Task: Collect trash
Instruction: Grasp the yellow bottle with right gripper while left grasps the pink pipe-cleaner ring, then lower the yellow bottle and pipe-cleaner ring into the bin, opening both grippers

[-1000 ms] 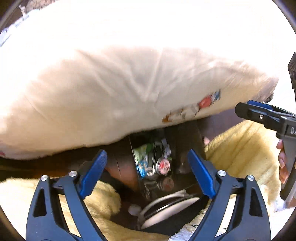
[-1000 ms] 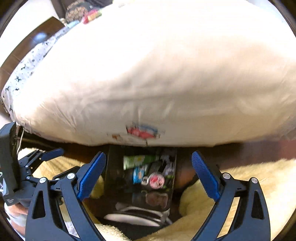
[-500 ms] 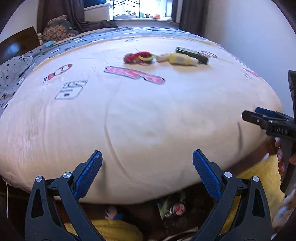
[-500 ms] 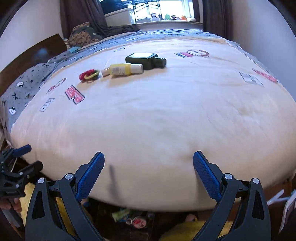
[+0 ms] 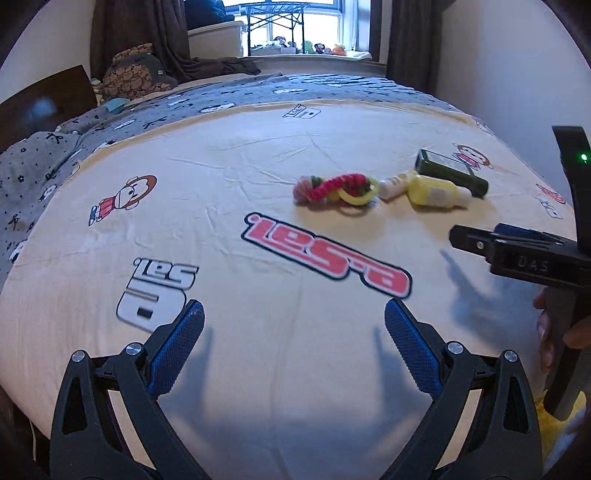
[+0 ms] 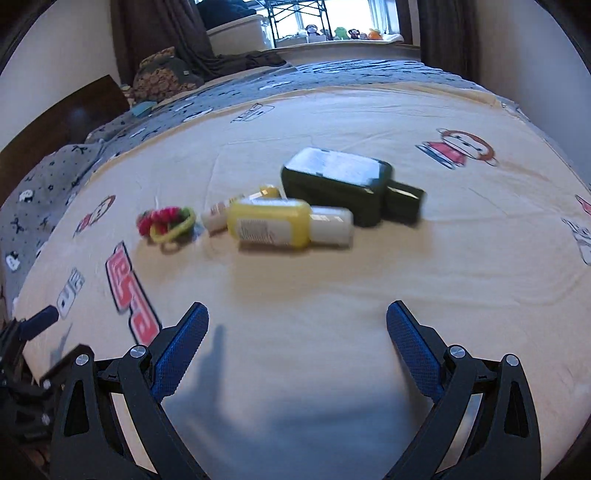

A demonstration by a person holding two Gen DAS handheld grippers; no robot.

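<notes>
The bed (image 5: 258, 332) filled both views, spread with a cream sheet printed with cartoon figures and red lettering, a grey blanket (image 5: 110, 122) beyond it and a window (image 5: 295, 26) at the far end. Near the middle of the sheet lay the trash, close together: a dark green bottle (image 6: 340, 181) on its side, a yellow bottle (image 6: 273, 223) touching it in front, a small white tube (image 6: 218, 218) just beside that, and a red and yellow tangle (image 6: 166, 221) a little apart.

The left claw (image 5: 293, 343) hung over the near edge of the bed, spread wide with nothing between its fingers. The right claw (image 6: 297, 341) was likewise released and empty, aimed roughly at the bottles. This looked like the approach to a pick; next, one claw would need to reach forward and straddle a single item, probably the yellow bottle.

Motion blur softened the labels, so I could not tell what the bottles held. No bin was in sight.
</notes>
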